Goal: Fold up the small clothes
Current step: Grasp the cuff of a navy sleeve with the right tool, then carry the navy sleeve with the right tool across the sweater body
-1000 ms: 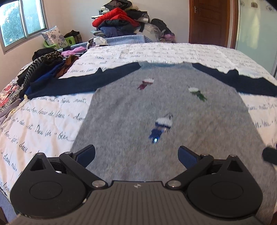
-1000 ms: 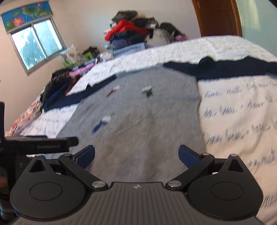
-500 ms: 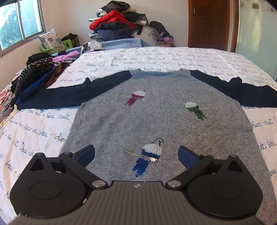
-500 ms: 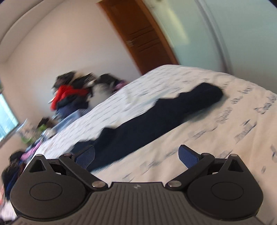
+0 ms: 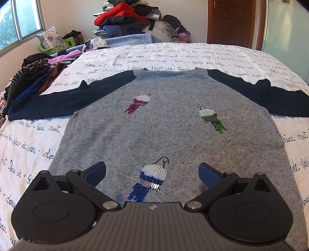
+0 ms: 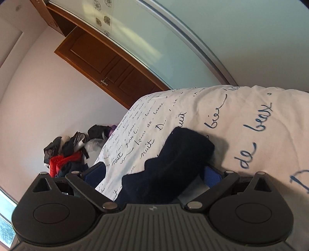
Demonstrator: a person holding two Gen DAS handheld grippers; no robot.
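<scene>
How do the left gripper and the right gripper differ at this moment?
The left gripper hovers level over the grey sweater body; the right gripper is tilted at the navy sleeve. Left has only flat knit between its fingers; right has the sleeve's cuff end. Both are open.

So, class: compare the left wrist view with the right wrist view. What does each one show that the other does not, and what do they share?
Only the left wrist view shows the grey sweater body laid flat with its three sequin birds, the window, and the open left hand-held gripper over the hem. Only the right wrist view shows the sleeve cuff up close, lying between the open fingers of the right hand-held gripper, plus the glass panel's flower tiles. Both show the script-printed bedspread, the clothes pile with a red garment and the wooden door.
</scene>
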